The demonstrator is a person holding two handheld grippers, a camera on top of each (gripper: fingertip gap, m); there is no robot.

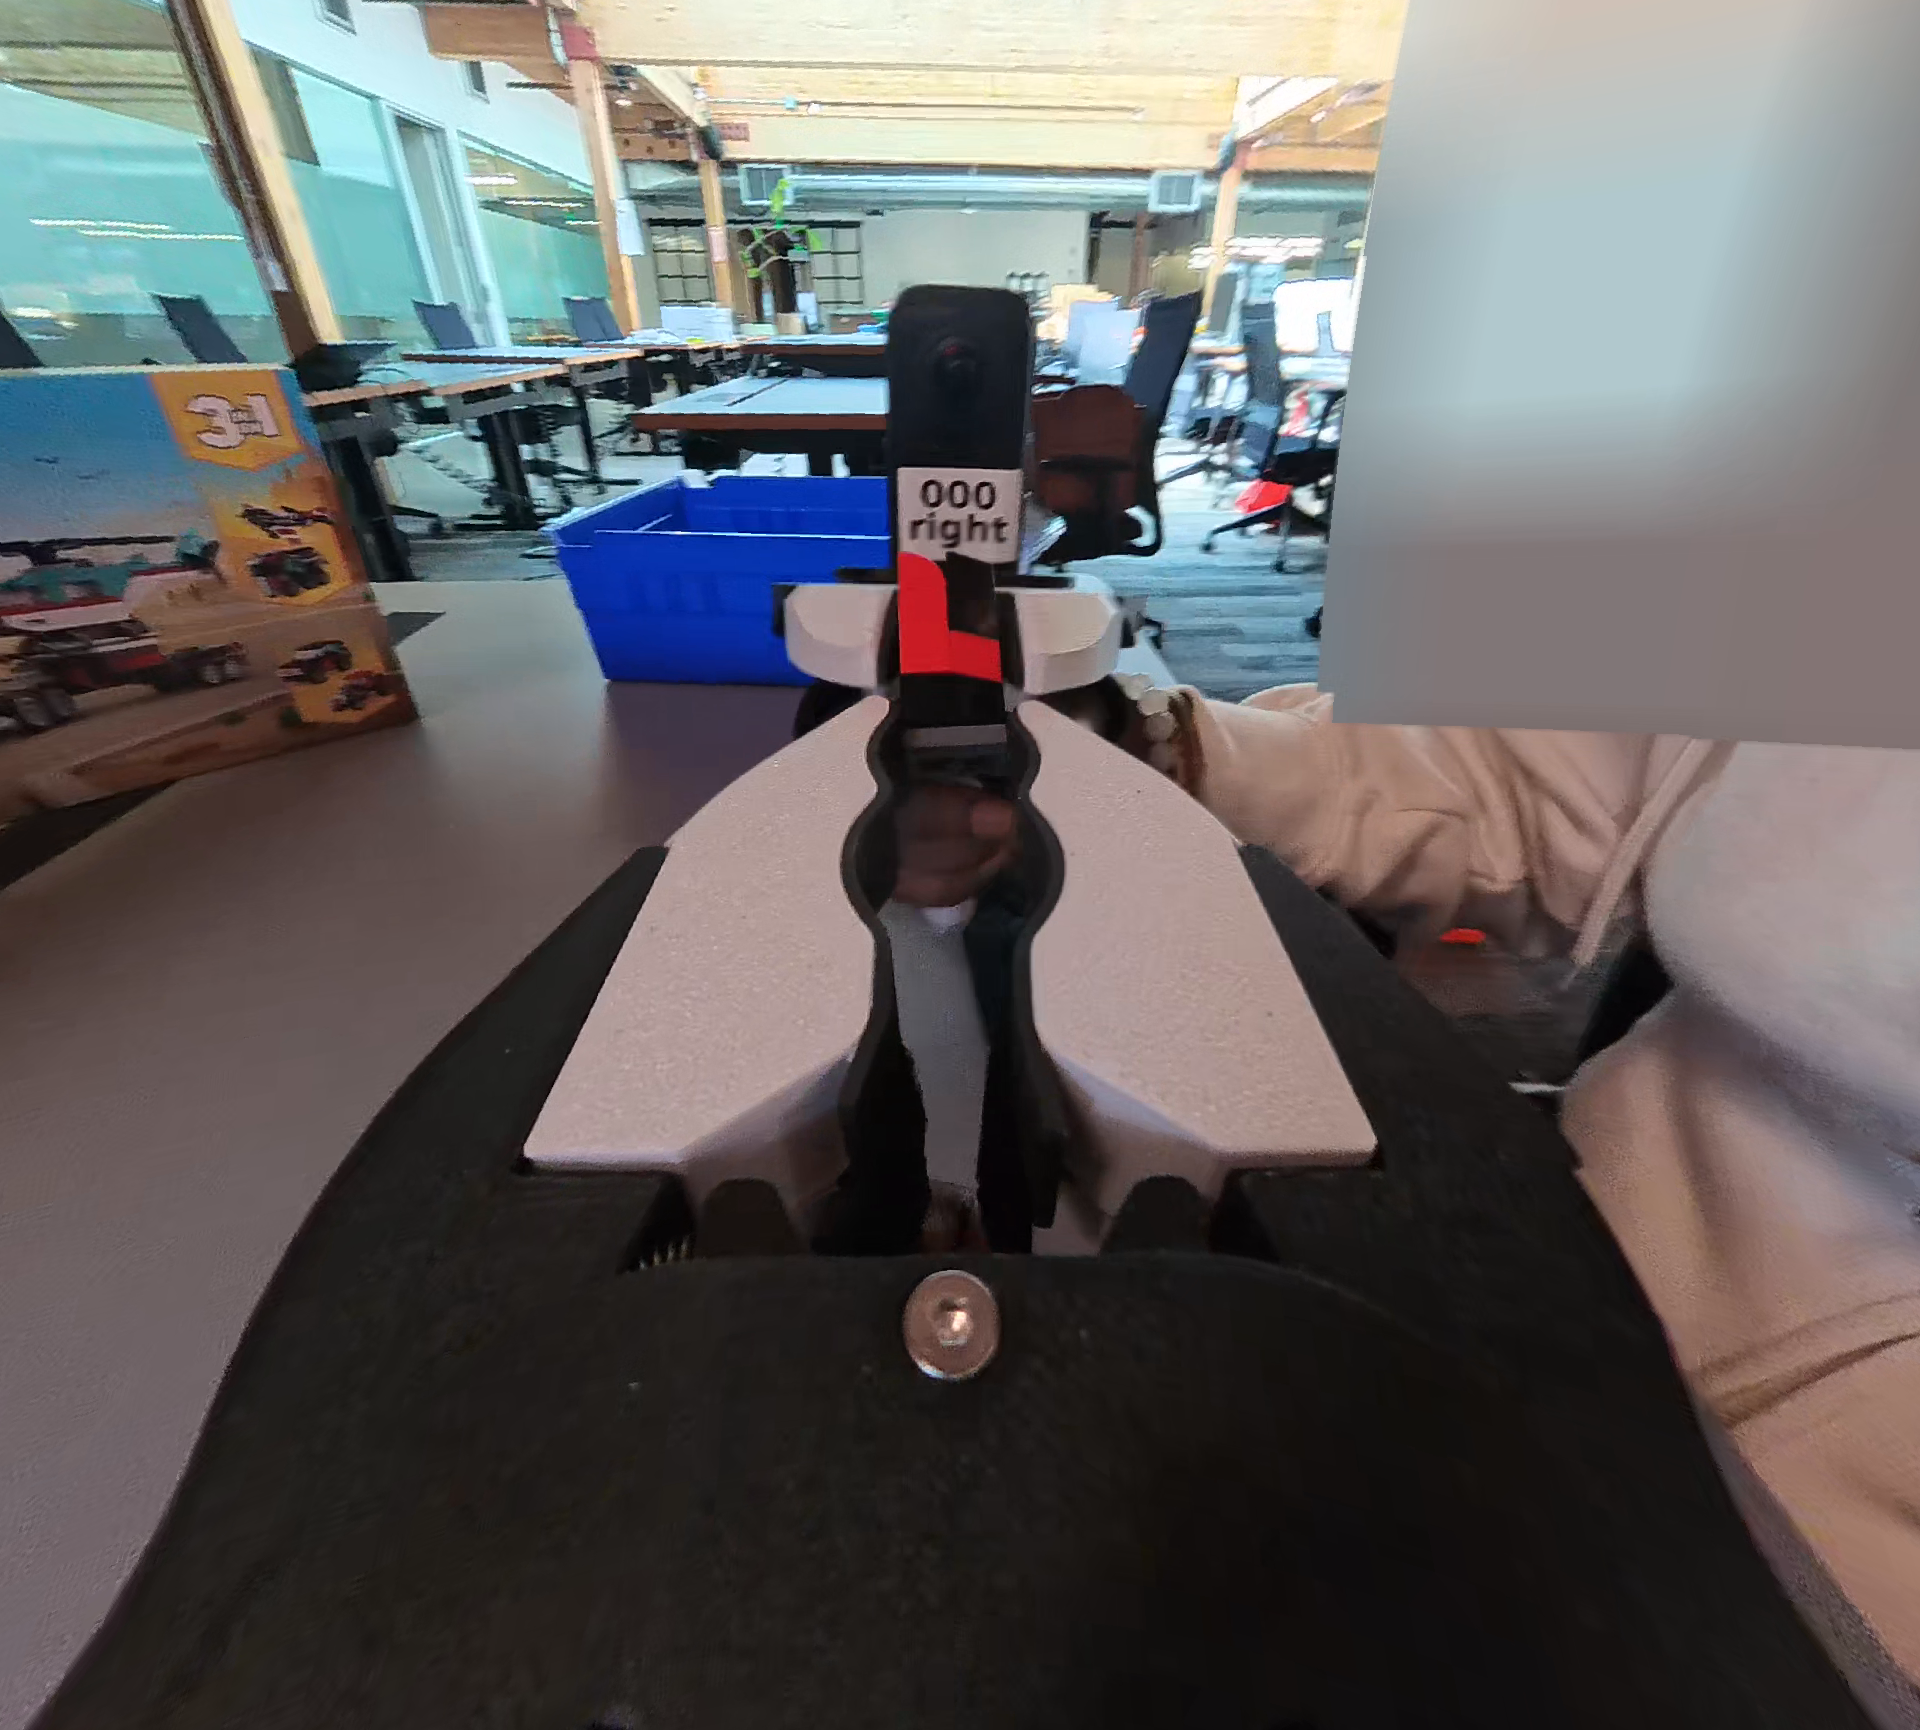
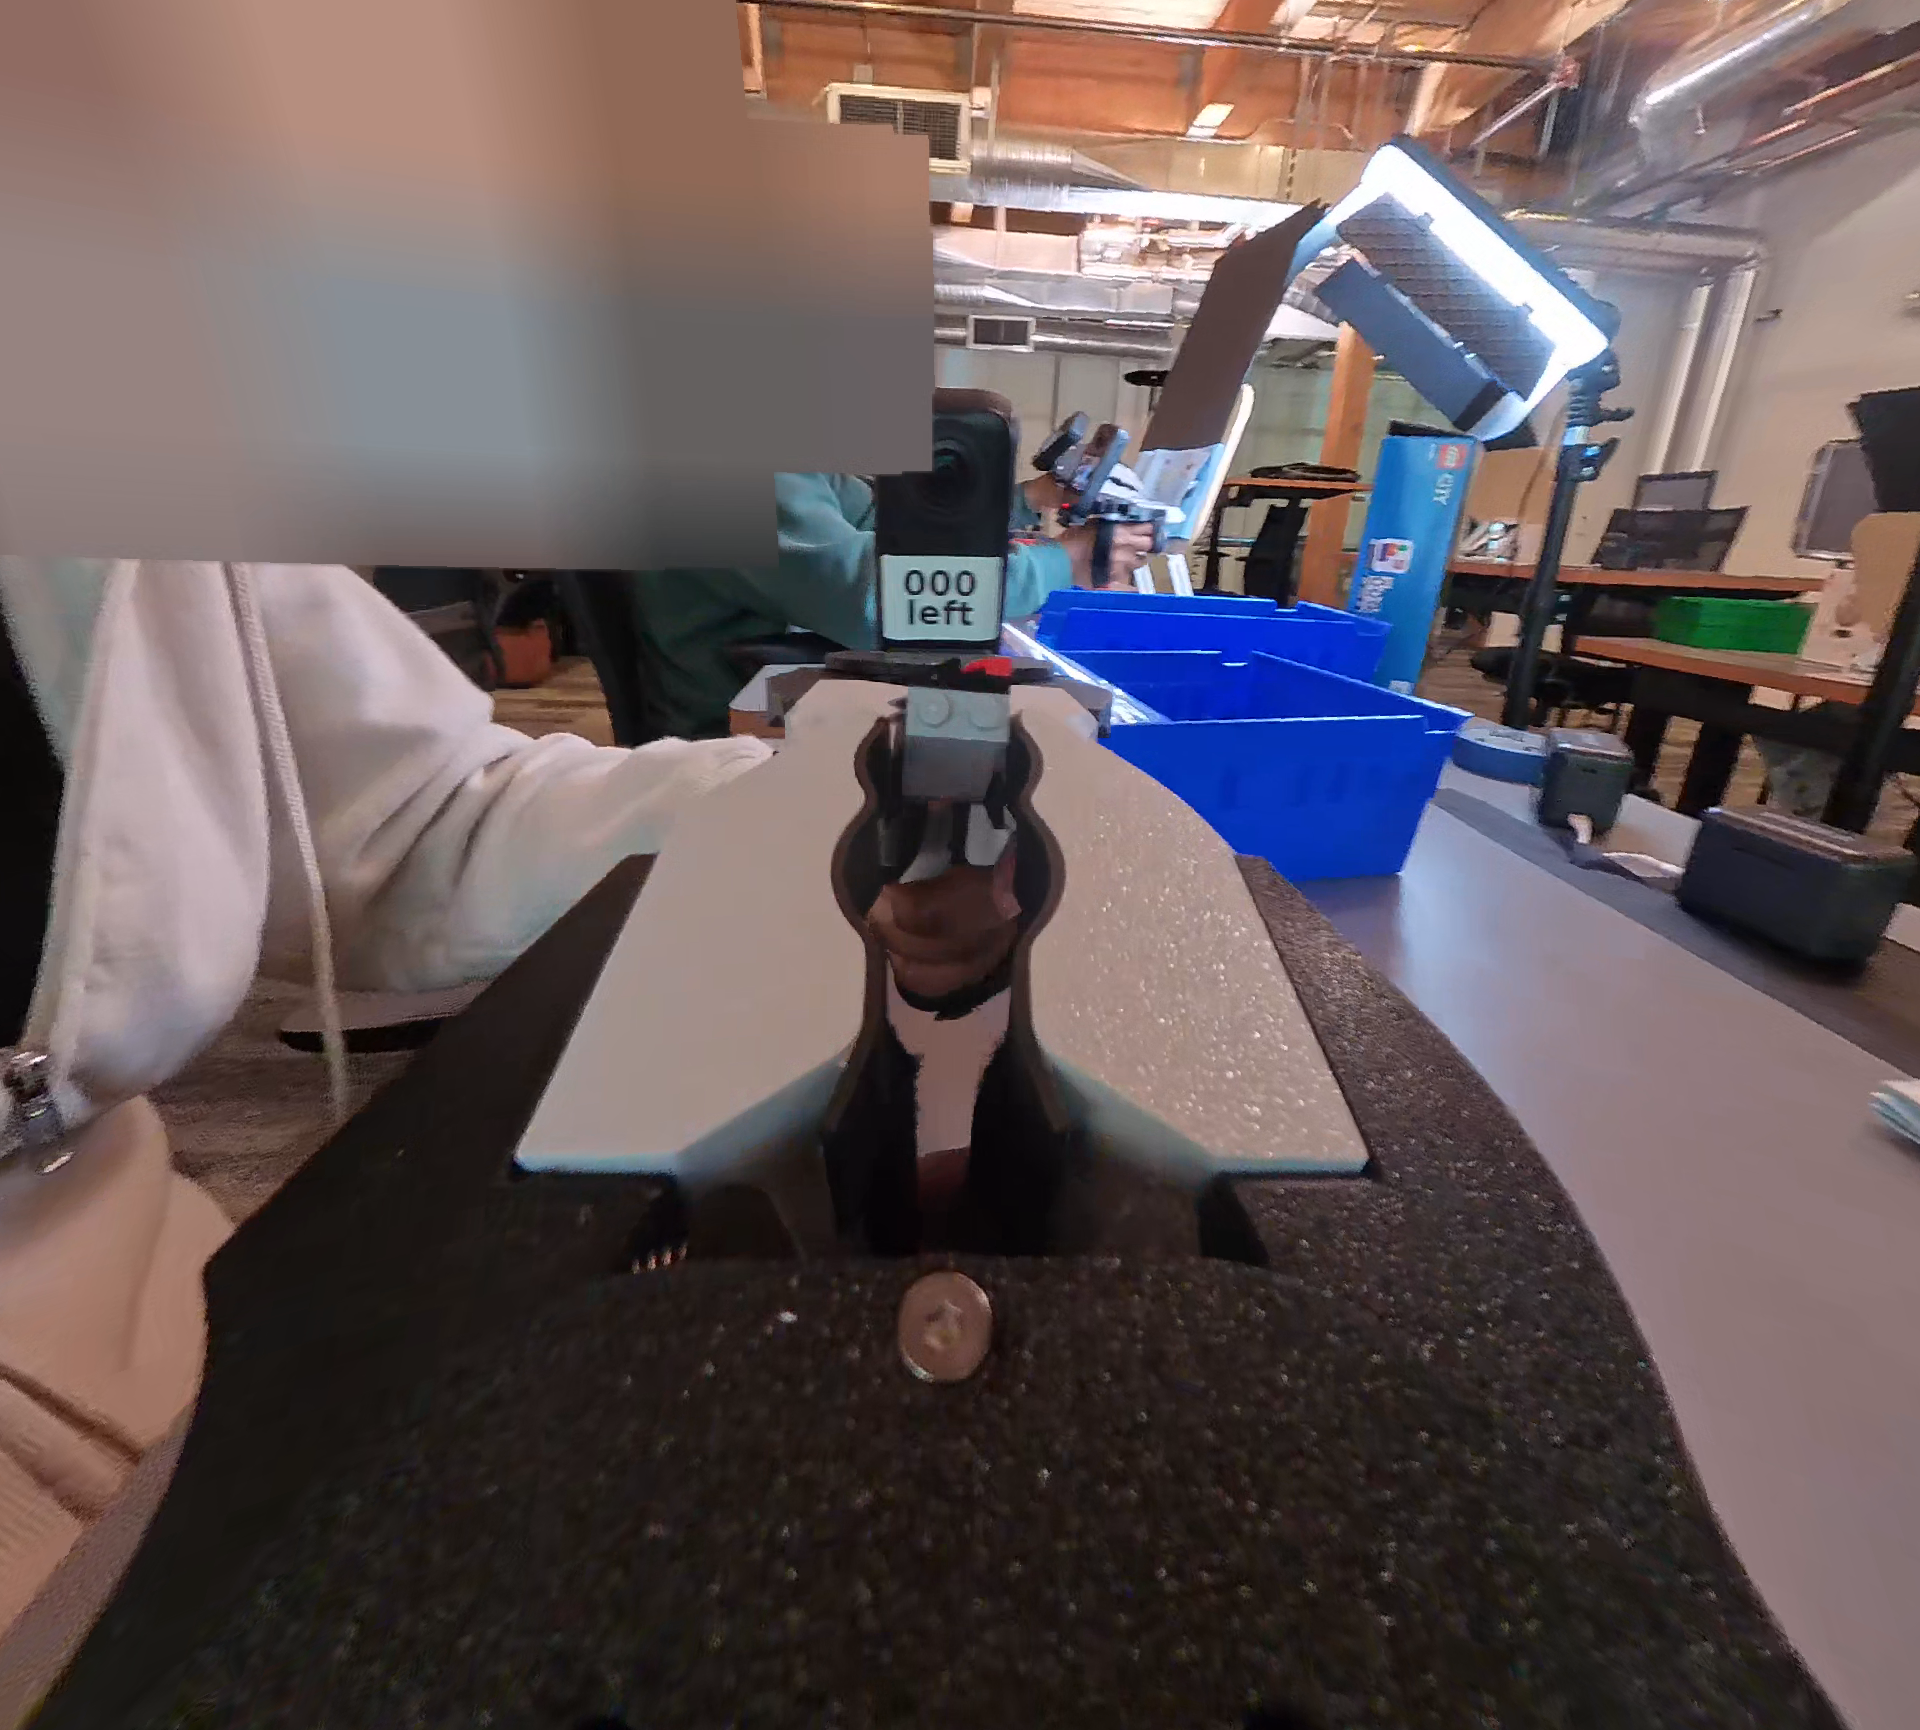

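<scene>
The right gripper point(image 2: 951, 771) is closed on a grey studded brick point(image 2: 954, 750), its white fingers point(image 2: 1132, 859) pressed against both sides of it. Just beyond the brick, facing it, is the left gripper point(image 2: 940, 678), with a black camera point(image 2: 945, 501) on top. To the right of the brick, blue bins point(image 2: 1320, 766) stand on the grey table point(image 2: 1662, 1109). A white sleeve point(image 2: 343, 776) reaches in from the brick's left. High to its right hangs a lit light panel point(image 2: 1475, 298).
</scene>
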